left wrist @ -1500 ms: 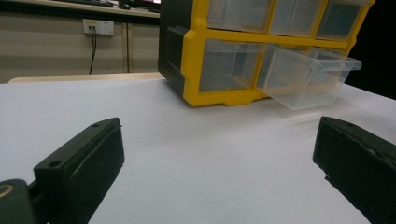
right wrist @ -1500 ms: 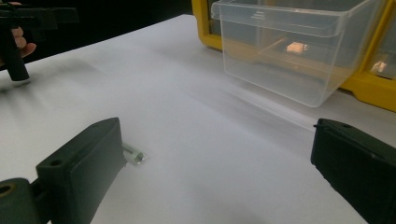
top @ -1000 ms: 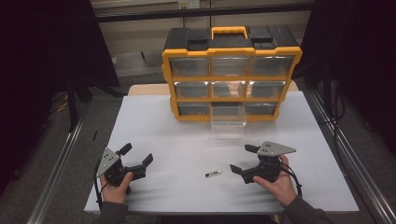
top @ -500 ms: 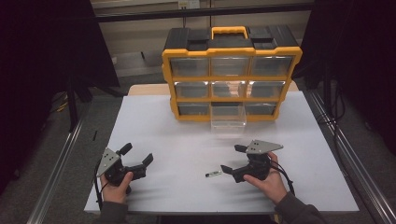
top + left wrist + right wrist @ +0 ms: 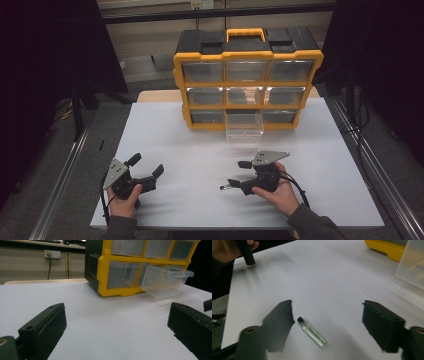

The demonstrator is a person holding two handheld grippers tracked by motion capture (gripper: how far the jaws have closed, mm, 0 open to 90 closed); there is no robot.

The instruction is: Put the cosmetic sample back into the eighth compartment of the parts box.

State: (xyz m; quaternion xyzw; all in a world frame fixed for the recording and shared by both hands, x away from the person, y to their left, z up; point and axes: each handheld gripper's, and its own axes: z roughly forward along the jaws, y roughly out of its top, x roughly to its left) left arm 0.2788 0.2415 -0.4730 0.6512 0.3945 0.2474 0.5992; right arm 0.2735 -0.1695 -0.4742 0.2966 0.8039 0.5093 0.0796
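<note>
A small glass vial (image 5: 312, 332) with a black cap lies flat on the white table (image 5: 200, 135). My right gripper (image 5: 329, 313) stands open around it, the vial close to the jaw on the left of the right gripper view. In the high view the vial (image 5: 224, 187) pokes out left of the right gripper (image 5: 238, 173), which sits at the front centre-right. My left gripper (image 5: 146, 165) rests open at the front left with nothing between its jaws (image 5: 115, 322). A yellow and black drawer organizer (image 5: 247, 80) stands at the back, its bottom middle clear drawer (image 5: 244, 125) pulled out.
The pulled-out drawer (image 5: 165, 281) juts over the table towards me and looks empty; its corner (image 5: 412, 265) is in the right gripper view. Metal rails (image 5: 370, 165) run along both sides of the table. Bare white surface lies between the grippers and the organizer.
My right gripper has moved left along the table until its open jaws came around the vial. The left gripper has stayed put.
</note>
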